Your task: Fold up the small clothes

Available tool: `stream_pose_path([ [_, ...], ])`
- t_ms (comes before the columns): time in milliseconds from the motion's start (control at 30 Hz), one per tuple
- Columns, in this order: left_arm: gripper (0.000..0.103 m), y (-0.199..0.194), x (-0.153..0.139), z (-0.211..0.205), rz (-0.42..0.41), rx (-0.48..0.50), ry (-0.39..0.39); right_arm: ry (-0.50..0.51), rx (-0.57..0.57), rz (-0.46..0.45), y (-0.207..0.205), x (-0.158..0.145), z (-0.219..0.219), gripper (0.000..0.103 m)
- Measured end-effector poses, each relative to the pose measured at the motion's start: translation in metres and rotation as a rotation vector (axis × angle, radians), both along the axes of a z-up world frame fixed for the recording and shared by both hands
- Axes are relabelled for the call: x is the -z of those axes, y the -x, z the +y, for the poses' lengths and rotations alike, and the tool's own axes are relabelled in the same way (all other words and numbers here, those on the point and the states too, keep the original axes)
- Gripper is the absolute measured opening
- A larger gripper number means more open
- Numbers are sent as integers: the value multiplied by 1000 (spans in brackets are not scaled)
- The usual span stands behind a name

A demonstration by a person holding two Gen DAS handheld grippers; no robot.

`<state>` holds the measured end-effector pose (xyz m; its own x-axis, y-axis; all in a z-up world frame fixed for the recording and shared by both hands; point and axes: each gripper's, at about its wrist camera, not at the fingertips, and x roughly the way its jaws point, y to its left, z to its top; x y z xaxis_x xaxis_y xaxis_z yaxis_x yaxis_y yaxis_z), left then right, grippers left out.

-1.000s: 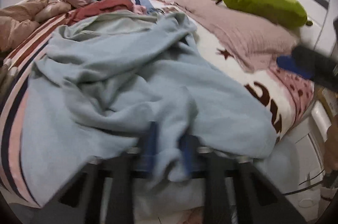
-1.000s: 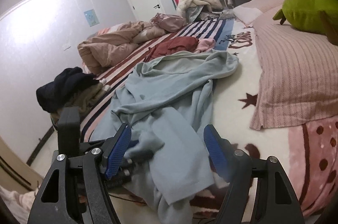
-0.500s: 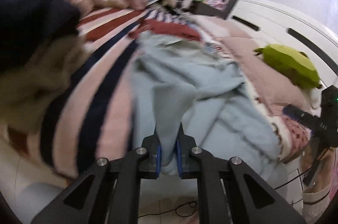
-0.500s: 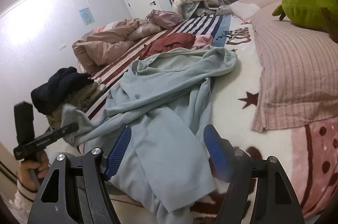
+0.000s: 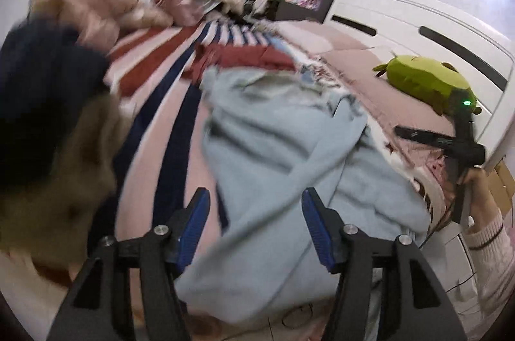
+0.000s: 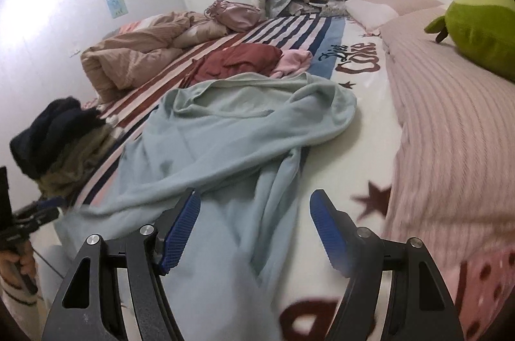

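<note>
A light blue long-sleeved garment (image 5: pixel 283 154) lies crumpled across the striped bedspread, its lower part hanging over the near bed edge; it also shows in the right wrist view (image 6: pixel 231 141). My left gripper (image 5: pixel 254 212) is open and empty, its blue pads apart just above the garment's near part. My right gripper (image 6: pixel 254 212) is open and empty above the garment's lower part near the bed edge. The left gripper shows at the left edge of the right wrist view (image 6: pixel 29 222). The right gripper shows at the right of the left wrist view (image 5: pixel 450 144).
A dark red garment (image 6: pixel 238 61) and a pink one (image 6: pixel 293 61) lie beyond the blue garment. A pile of dark and olive clothes (image 6: pixel 58 135) sits at the left bed edge. A green plush toy (image 6: pixel 479 25) rests on the pink pillow (image 6: pixel 450 115). A beige duvet (image 6: pixel 135 57) lies far left.
My left gripper pulled a part of the blue garment out to the left, then opened and let it go. The right gripper stayed open and moved slightly forward over the garment.
</note>
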<state>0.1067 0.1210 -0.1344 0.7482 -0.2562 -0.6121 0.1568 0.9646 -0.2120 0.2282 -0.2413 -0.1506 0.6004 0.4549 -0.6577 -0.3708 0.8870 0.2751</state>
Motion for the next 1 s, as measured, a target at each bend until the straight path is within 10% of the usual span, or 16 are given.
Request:
stream_pose_path([
  [167, 56, -50, -16, -37, -36, 111, -62, -93, 21, 116, -55, 19, -14, 51],
  [400, 56, -118, 22, -109, 85, 303, -76, -174, 109, 225, -119, 47, -24, 67],
  [467, 56, -131, 34, -124, 118, 336, -92, -169, 128, 239, -130, 52, -24, 59],
  [533, 55, -138, 44, -135, 136, 388, -106, -177, 145, 236, -135, 53, -24, 7],
  [567, 47, -135, 46, -137, 132, 400, -113, -176, 139, 218, -136, 51, -23, 0],
  [700, 9, -139, 52, -134, 140, 381, -138, -159, 120, 118, -136, 26, -15, 1],
  [1000, 6, -142, 48, -86, 139, 277, -50, -46, -15, 113, -179, 2, 73, 0],
])
